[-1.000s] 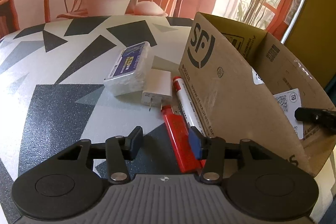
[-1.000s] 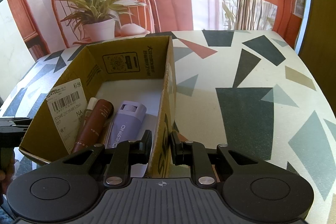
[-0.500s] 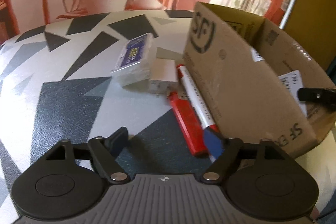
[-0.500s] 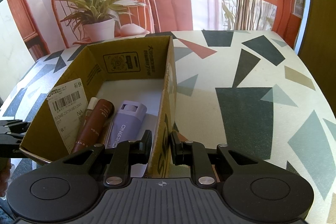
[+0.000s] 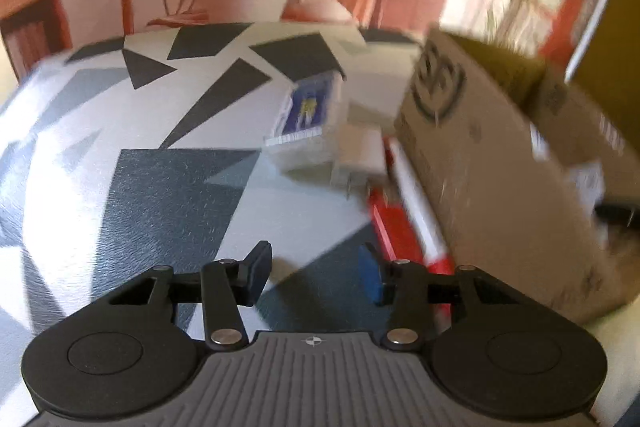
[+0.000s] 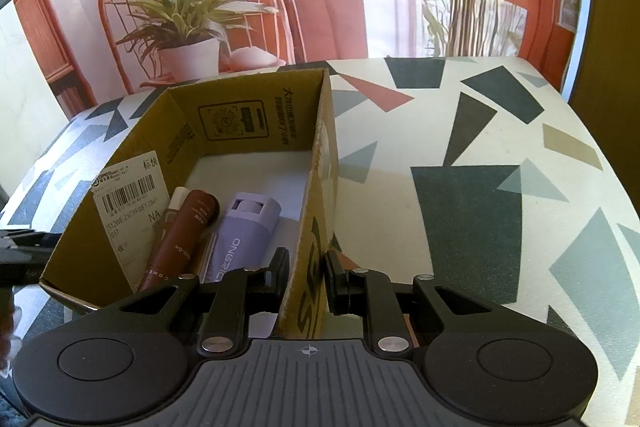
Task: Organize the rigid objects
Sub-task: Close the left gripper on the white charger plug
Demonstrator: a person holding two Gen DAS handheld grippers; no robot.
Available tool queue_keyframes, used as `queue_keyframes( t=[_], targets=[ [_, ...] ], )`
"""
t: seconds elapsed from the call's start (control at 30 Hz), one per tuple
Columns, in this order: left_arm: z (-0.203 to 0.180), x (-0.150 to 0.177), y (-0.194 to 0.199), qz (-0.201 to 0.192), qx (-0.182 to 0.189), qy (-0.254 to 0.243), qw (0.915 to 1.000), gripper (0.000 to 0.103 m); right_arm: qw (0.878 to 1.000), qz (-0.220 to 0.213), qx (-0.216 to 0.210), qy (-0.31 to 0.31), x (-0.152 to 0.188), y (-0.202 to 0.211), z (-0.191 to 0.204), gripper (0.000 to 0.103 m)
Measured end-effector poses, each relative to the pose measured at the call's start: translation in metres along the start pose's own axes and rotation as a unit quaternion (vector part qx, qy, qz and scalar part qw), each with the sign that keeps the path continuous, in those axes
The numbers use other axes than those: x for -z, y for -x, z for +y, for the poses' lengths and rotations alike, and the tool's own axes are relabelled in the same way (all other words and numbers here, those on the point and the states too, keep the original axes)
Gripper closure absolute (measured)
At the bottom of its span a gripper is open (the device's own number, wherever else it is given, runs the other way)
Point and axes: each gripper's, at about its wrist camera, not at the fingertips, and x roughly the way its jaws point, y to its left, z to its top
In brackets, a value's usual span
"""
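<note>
My right gripper (image 6: 306, 279) is shut on the right wall of the cardboard box (image 6: 320, 163). Inside the box lie a brown tube (image 6: 182, 235), a lilac bottle (image 6: 244, 231) and a thin white stick (image 6: 176, 199). In the blurred left wrist view my left gripper (image 5: 314, 273) is open and empty above the table, left of the box (image 5: 500, 163). Ahead of it lie a red lighter (image 5: 394, 229), a red-and-white marker (image 5: 416, 199), a white charger plug (image 5: 360, 157) and a clear case with a blue label (image 5: 306, 115).
The patterned table (image 6: 460, 155) has bare room right of the box and at the left (image 5: 140, 147). A potted plant (image 6: 188, 35) on an orange chair stands behind the table's far edge.
My left gripper has swung left and back off the lighter and marker, its jaws opening wider then partly closing. The right gripper and the box have not moved.
</note>
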Motion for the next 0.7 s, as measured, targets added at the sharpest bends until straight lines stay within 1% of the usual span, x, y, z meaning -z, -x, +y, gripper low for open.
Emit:
queue_keyframes(
  t=[0.03, 0.1, 0.13, 0.2, 0.27, 0.3, 0.37, 0.4, 0.43, 0.53, 0.67, 0.7],
  targets=[
    [0.004, -0.004, 0.001, -0.011, 0.014, 0.019, 0.9997, 0.054, 1.000, 0.000, 0.000, 0.000, 0.000, 0.000, 0.000, 0.085],
    [0.006, -0.012, 0.001, -0.025, 0.040, 0.034, 0.9983, 0.053, 1.000, 0.000, 0.000, -0.001, 0.000, 0.000, 0.000, 0.085],
    [0.004, -0.016, -0.001, -0.028, 0.051, 0.031, 0.9978, 0.053, 1.000, 0.000, -0.001, -0.001, 0.000, 0.000, 0.000, 0.085],
    [-0.003, -0.021, -0.007, -0.033, 0.062, 0.014, 0.9974, 0.053, 1.000, 0.000, -0.001, -0.001, 0.000, 0.000, 0.000, 0.085],
    [-0.009, -0.024, -0.018, -0.021, 0.067, 0.005, 0.9975, 0.053, 1.000, 0.000, -0.001, -0.001, 0.000, 0.000, -0.001, 0.085],
    [-0.012, -0.026, -0.024, -0.017, 0.062, 0.005, 0.9979, 0.053, 1.000, 0.000, -0.001, -0.001, 0.000, 0.000, -0.001, 0.085],
    [-0.016, -0.027, -0.030, -0.020, 0.044, 0.002, 0.9988, 0.053, 1.000, 0.000, -0.001, -0.001, 0.000, 0.000, -0.001, 0.085],
    [-0.019, -0.028, -0.032, -0.028, 0.027, -0.001, 0.9992, 0.050, 1.000, 0.000, -0.001, -0.001, 0.000, 0.000, -0.001, 0.085],
    [-0.019, -0.029, -0.034, -0.033, 0.021, -0.003, 0.9993, 0.049, 1.000, 0.000, -0.001, -0.002, 0.000, 0.000, -0.001, 0.085],
    [-0.021, -0.033, -0.044, -0.027, 0.022, -0.008, 0.9994, 0.048, 1.000, 0.000, -0.001, 0.000, 0.000, 0.000, -0.001, 0.085],
    [-0.026, -0.035, -0.052, -0.030, 0.006, -0.017, 0.9994, 0.054, 1.000, 0.000, -0.001, -0.001, 0.000, 0.000, 0.000, 0.085],
    [-0.027, -0.036, -0.052, -0.030, 0.006, -0.019, 0.9993, 0.059, 1.000, 0.000, -0.002, -0.001, 0.000, 0.000, 0.000, 0.085]
  ],
)
